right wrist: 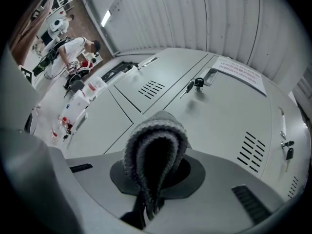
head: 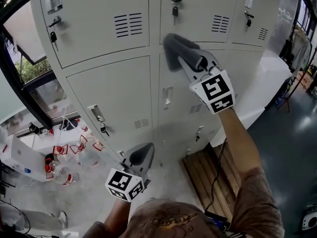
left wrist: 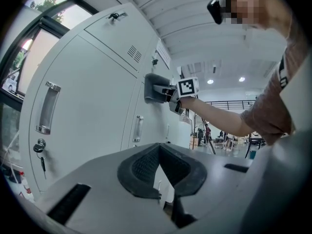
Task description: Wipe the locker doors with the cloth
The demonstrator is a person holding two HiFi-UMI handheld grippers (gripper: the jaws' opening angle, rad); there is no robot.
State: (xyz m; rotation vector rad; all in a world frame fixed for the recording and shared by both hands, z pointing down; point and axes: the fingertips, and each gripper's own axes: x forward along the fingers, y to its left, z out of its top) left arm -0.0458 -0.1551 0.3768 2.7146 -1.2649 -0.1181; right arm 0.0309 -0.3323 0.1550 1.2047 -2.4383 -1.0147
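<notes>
Got the folded grey cloth [head: 174, 51] pinched tight in the right gripper [head: 195, 62], pushed against the locker doors [head: 109, 95], middle column, just under the top row (keys [head: 175, 10] dangling in the locks there). Holding the left gripper [head: 142, 156] lower down, clear of the doors, tips pressed together on nothing.

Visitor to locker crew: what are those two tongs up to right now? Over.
Right tongs shut on grey cloth, pressed against locker doors. Left tongs shut, empty, held low. Key hangs in lock just above cloth.
</notes>
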